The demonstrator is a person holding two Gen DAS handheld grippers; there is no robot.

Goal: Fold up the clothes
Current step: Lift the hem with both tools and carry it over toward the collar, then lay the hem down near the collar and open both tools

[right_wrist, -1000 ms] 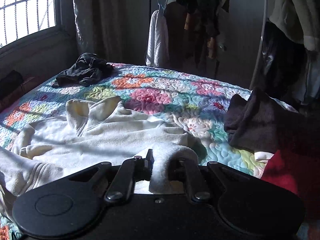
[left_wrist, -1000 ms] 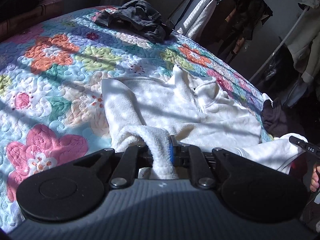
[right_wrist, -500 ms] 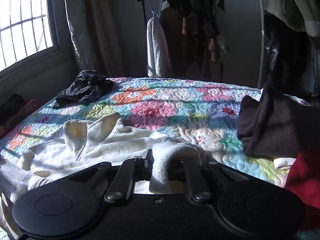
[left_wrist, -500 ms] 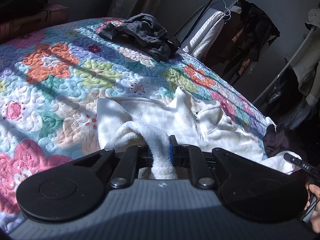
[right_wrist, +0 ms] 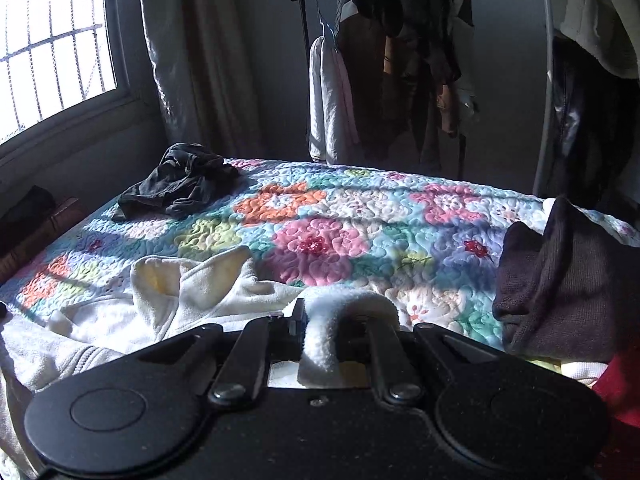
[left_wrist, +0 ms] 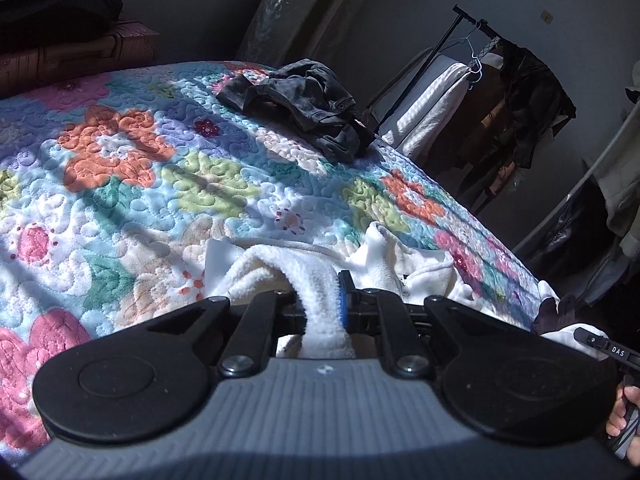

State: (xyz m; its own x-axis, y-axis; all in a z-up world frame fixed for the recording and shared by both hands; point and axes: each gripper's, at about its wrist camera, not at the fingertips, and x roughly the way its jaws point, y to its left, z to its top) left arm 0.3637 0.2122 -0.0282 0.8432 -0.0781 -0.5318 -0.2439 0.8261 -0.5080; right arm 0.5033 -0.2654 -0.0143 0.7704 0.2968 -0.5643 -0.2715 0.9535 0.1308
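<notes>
A white fleece pullover [left_wrist: 416, 268] [right_wrist: 208, 292] with a zip collar lies on the flowered quilt [left_wrist: 132, 184] [right_wrist: 320, 220] of a bed. My left gripper [left_wrist: 322, 306] is shut on a fold of its fleece, which bunches up between the jaws. In the right wrist view my right gripper [right_wrist: 320, 340] is likewise shut on another fold of the same pullover, at its near right side. The cloth rises from the bed into both grips, and much of the body is hidden behind the gripper housings.
A crumpled dark garment [left_wrist: 304, 108] [right_wrist: 180, 184] lies at the far side of the bed. A dark brown folded garment [right_wrist: 560, 288] and something red [right_wrist: 620, 384] sit at the right edge. A clothes rack [right_wrist: 400, 68] stands behind; a window [right_wrist: 52, 44] is on the left.
Both grippers have drawn their held fleece folds forward toward the collar, so less of the pullover's body shows spread on the quilt. Both grips stayed shut.
</notes>
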